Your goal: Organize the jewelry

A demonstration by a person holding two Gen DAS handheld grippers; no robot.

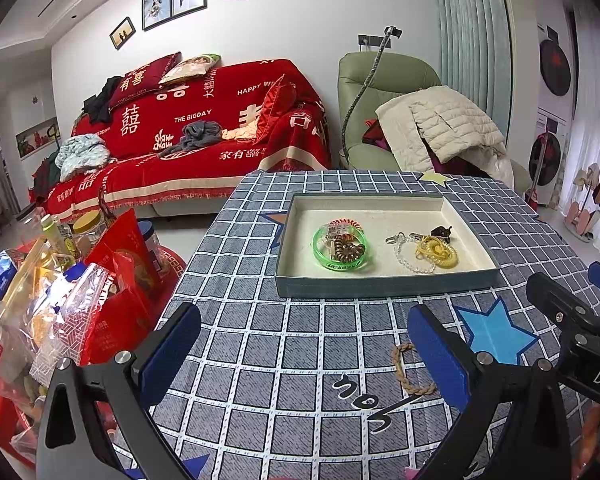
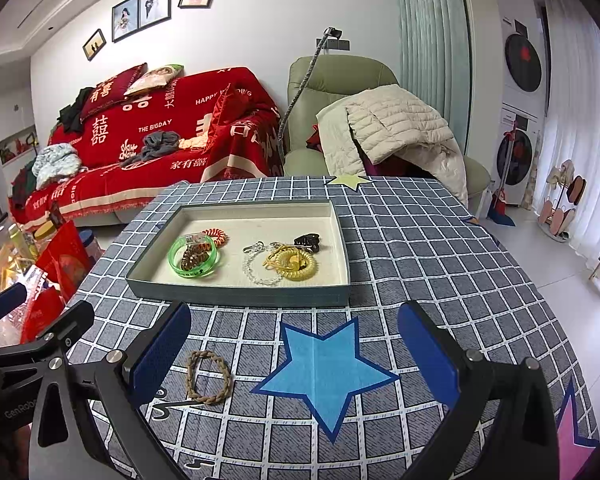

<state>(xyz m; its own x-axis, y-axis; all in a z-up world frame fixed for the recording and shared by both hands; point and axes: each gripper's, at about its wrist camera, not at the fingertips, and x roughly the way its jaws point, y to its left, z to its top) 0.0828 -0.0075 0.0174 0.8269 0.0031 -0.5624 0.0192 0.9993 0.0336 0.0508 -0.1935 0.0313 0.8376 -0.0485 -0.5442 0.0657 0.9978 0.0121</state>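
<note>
Braided band [image 2: 209,377] lying on table [image 2: 420,264], just inside left finger of right hand-held gripper [image 2: 296,354], spread wide, as is left hand-held gripper [image 1: 304,354]. Centering before pinching; tray [image 2: 236,294] waiting ahead.

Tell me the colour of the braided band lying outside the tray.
Tan-brown braided band; clearest in the right wrist view.
</note>
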